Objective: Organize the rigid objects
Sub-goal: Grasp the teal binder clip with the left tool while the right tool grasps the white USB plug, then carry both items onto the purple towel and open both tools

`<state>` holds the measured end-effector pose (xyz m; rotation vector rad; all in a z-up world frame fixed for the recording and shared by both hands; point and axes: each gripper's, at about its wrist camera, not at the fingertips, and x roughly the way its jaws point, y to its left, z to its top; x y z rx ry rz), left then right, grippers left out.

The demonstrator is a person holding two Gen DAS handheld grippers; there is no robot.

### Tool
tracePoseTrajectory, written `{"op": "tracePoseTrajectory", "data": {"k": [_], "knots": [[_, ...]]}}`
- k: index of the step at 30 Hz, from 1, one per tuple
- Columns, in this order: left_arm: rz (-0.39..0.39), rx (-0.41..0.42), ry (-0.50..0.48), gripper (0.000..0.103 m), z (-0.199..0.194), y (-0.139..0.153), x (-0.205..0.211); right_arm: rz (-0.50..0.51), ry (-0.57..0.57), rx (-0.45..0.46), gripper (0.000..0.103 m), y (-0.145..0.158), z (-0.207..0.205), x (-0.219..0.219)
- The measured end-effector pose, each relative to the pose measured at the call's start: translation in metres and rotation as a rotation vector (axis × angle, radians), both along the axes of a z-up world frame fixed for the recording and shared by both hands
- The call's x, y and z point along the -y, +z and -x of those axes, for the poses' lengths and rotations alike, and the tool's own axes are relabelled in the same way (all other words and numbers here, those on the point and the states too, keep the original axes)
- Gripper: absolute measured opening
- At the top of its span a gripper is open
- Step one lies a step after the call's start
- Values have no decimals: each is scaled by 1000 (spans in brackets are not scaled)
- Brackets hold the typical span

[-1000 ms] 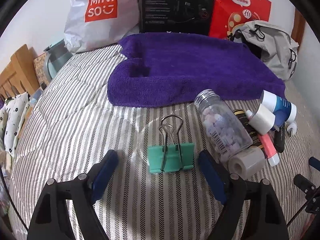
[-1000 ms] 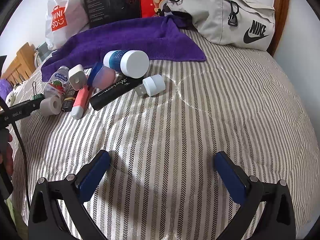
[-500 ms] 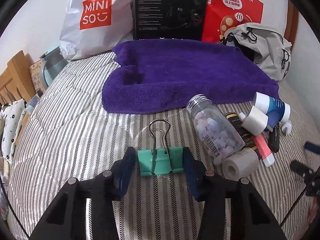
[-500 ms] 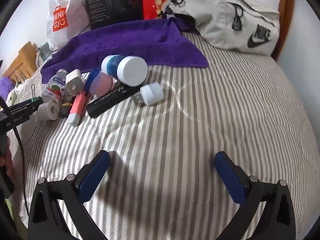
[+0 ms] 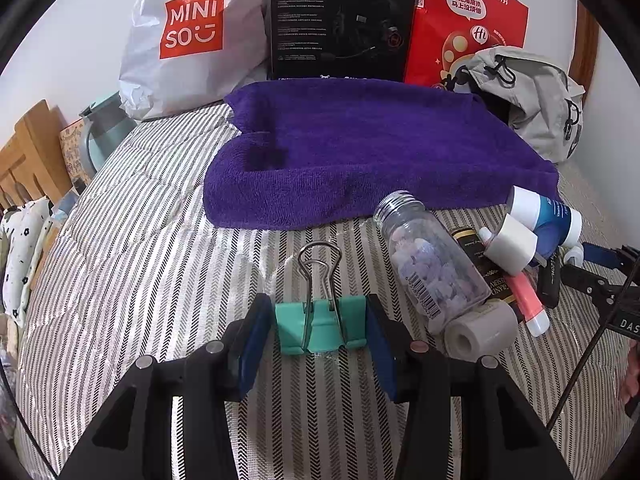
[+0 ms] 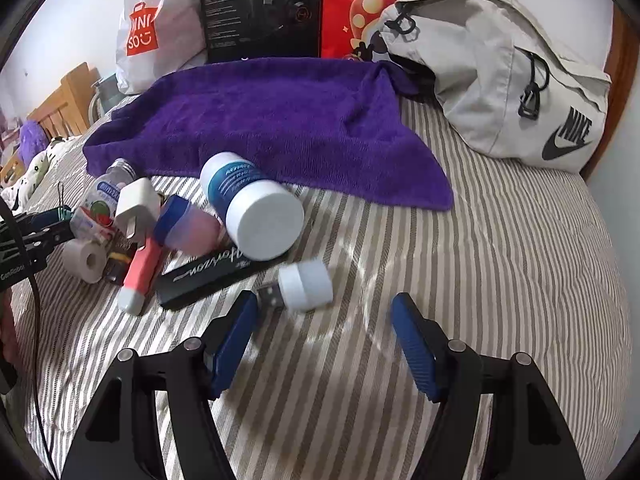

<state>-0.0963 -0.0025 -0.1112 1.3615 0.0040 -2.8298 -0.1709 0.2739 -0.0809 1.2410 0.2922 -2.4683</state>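
A green binder clip (image 5: 320, 326) lies on the striped bed cover, and my left gripper (image 5: 318, 340) is shut on its two sides. To its right lie a clear pill bottle (image 5: 430, 268), a grey tape roll (image 5: 478, 332) and a pink tube (image 5: 528, 296). My right gripper (image 6: 324, 320) is open, just in front of a white USB plug (image 6: 298, 286). Behind it lie a black case (image 6: 218, 276) and a blue-and-white bottle (image 6: 250, 204). A purple towel (image 5: 372, 148) is spread behind the pile.
A Miniso bag (image 5: 188, 36), a black box (image 5: 340, 20) and a red bag (image 5: 464, 24) stand at the back wall. A grey Nike bag (image 6: 504, 76) lies at the back right. A wooden bed frame (image 5: 28, 152) is at the left.
My left gripper closed from wide open onto the green binder clip. My right gripper moved forward toward the white USB plug and its jaws narrowed.
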Motion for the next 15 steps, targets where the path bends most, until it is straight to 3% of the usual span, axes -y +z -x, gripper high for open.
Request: {"op": "tracePoseTrajectory", "data": {"k": [5,10,15], "knots": [[-2,-2,1,45,1,0,0,10,46,-13,55,0,1,6],[-9,-8,3,40,1,1,1,13,91,-8,37,1,-1,13],[-50,-15,-1,40,0,2,7,18,88,11,36,1,-1,12]]}}
